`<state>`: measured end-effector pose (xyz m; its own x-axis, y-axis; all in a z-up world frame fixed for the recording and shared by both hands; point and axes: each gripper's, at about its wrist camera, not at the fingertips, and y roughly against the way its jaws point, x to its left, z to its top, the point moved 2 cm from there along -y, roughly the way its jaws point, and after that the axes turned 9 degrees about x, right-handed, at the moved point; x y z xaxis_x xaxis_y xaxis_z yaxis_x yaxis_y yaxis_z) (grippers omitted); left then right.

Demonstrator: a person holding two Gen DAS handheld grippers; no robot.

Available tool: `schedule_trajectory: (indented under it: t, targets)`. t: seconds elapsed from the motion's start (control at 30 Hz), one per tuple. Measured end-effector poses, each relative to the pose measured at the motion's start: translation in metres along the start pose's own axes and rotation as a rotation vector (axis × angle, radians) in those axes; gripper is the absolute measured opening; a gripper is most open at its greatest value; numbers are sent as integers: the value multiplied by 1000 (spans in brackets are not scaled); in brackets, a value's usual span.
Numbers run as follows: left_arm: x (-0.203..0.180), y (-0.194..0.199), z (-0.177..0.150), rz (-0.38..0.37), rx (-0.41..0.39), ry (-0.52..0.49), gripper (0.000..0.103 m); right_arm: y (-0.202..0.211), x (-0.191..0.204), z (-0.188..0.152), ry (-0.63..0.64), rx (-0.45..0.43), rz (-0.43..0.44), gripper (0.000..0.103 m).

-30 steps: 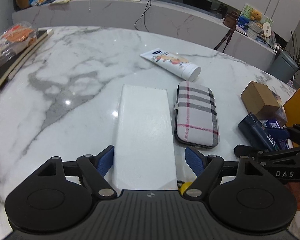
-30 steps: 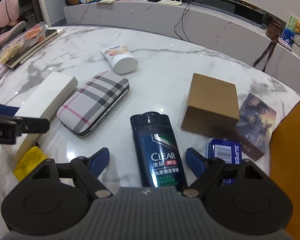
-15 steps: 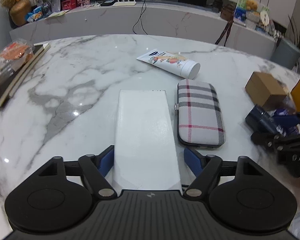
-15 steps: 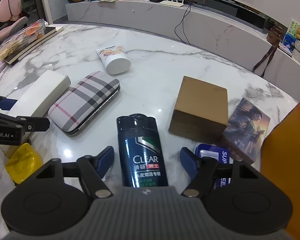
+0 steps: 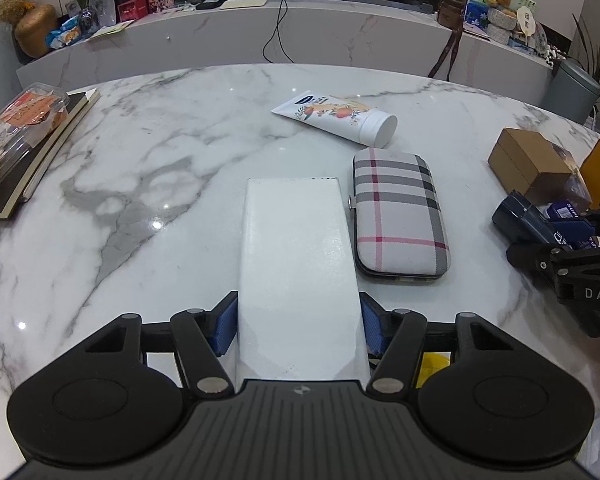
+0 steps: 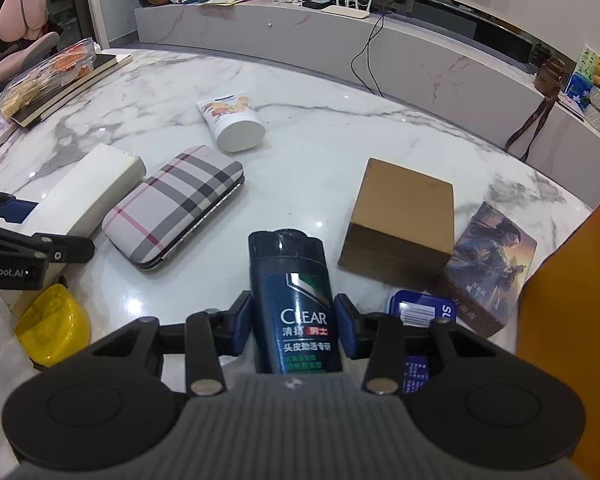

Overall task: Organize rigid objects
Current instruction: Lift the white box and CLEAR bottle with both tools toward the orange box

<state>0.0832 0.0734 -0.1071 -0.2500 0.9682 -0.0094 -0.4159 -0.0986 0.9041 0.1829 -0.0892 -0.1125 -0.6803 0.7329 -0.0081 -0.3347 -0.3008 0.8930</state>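
My left gripper [image 5: 298, 328] is shut on a long white box [image 5: 296, 256] that points away across the marble table [image 5: 160, 152]. A plaid case [image 5: 398, 212] lies just right of the box. My right gripper [image 6: 293, 324] is shut on a dark blue CLEAR shampoo bottle [image 6: 290, 284], cap pointing away. In the right wrist view the white box [image 6: 88, 192] and plaid case [image 6: 176, 208] lie at left, with the left gripper [image 6: 20, 240] beside them. The right gripper and bottle [image 5: 536, 220] show at the right edge of the left wrist view.
A white lotion tube [image 5: 340, 118] lies beyond the case. A brown cardboard box [image 6: 400, 216], a picture card box [image 6: 488, 260] and a blue packet [image 6: 420, 312] sit at right. A yellow object [image 6: 54, 316] lies near left. Books with a snack tray [image 5: 16, 136] are at far left.
Both grippers' jaws have closed in, the left onto the white box and the right onto the shampoo bottle. Both views have shifted slightly.
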Motion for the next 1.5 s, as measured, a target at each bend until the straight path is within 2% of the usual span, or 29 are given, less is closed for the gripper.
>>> schedule_trajectory:
  t: [0.33, 0.87, 1.23, 1.5]
  targets:
    - [-1, 19, 3, 9, -39, -3, 69, 4, 2, 0, 1, -8, -6, 42]
    - [-3, 58, 4, 24, -90, 3, 69, 47, 8, 2, 6, -77, -2, 42]
    - [-29, 97, 11, -32, -155, -8, 69, 85, 11, 7, -9, -143, -12, 41]
    - [-45, 119, 12, -27, -197, -56, 69, 120, -2, 5, -48, -204, -24, 41]
